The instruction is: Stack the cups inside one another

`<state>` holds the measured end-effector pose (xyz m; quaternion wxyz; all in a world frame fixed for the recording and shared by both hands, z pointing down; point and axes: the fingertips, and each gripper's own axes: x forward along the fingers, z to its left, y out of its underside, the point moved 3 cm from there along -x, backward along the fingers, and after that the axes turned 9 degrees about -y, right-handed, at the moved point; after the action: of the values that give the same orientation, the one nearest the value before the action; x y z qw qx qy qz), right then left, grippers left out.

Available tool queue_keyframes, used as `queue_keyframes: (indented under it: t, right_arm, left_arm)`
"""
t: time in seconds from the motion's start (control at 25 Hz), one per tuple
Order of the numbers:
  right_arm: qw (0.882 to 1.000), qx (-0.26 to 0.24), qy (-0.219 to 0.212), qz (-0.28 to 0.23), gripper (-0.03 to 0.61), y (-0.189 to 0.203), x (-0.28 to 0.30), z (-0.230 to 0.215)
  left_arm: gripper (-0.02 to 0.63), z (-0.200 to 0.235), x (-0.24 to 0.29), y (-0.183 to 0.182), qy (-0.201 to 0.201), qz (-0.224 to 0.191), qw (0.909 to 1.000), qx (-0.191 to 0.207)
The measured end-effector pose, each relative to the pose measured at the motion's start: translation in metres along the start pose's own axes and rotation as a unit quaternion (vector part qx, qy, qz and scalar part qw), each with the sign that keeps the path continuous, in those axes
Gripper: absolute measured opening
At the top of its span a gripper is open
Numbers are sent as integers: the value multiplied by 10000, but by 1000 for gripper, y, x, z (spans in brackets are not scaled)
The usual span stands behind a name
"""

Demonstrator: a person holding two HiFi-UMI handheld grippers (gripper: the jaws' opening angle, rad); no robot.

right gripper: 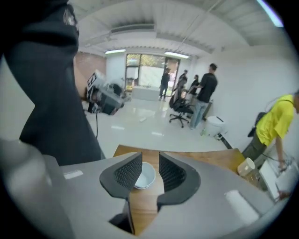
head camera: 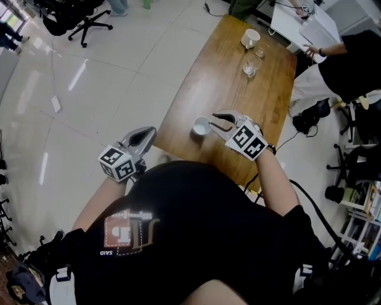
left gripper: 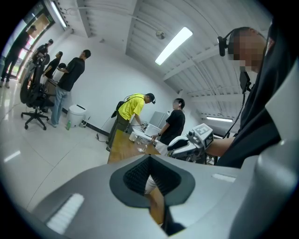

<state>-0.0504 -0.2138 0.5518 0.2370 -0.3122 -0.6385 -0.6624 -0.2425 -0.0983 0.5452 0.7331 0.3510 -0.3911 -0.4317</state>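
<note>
A white cup (head camera: 201,125) stands near the near end of the wooden table (head camera: 226,83); in the right gripper view it (right gripper: 144,176) looks like two cups nested together. My right gripper (head camera: 215,121) hovers just right of it, open, with nothing between the pads. That view shows the cup beyond the parted fingertips (right gripper: 150,161). My left gripper (head camera: 144,138) hangs off the table's left side over the floor, its tips meeting (left gripper: 149,158). A white mug (head camera: 250,38) and two small glasses (head camera: 250,68) stand at the table's far end.
A person in black (head camera: 348,56) stands at the table's far right corner, beside a white desk (head camera: 297,21). An office chair (head camera: 83,18) stands on the floor at far left. Cables and a chair base (head camera: 351,161) lie to the table's right.
</note>
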Motion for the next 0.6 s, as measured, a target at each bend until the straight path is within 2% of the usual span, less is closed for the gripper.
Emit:
queue_keyframes:
  t: [0.08,0.12,0.2,0.32,0.4,0.44,0.52,0.6]
  right_arm:
    - [9919,673,471,-969,114,-5,-53,-18]
    - [9814,1034,699,-1459,109,-1,-82,-26]
    - [9523,1659,1158,-2284,97,16,-137,-36]
    - [9063,2361,1744,-3040,63,61,-191,-27]
    - [8802,2741,2046,-3289,43,95,-205,-10]
    - [8714,2893,2175,-3311,40,113,-205,0]
    - [8619,3163,2358,-3187,30,146,-198,22]
    - [8605,3410,2407,-2923,19,176,-185,43]
  left_arm:
    - [-6,-8,8,-5,118,-21,9999,49]
    - [-6,-14,15,-9,213,-39,9997,90]
    - [-6,-27,33,-18,454,-78,9987,195]
    - [-6,-50,57,-24,781,-73,9964,331]
    - [-6,-66,72,-25,967,-36,9945,412]
    - [-6,-73,80,-26,1057,-12,9934,452]
    - [-6,-89,95,-28,1219,51,9911,526]
    - [-6,-106,107,-29,1342,124,9891,593]
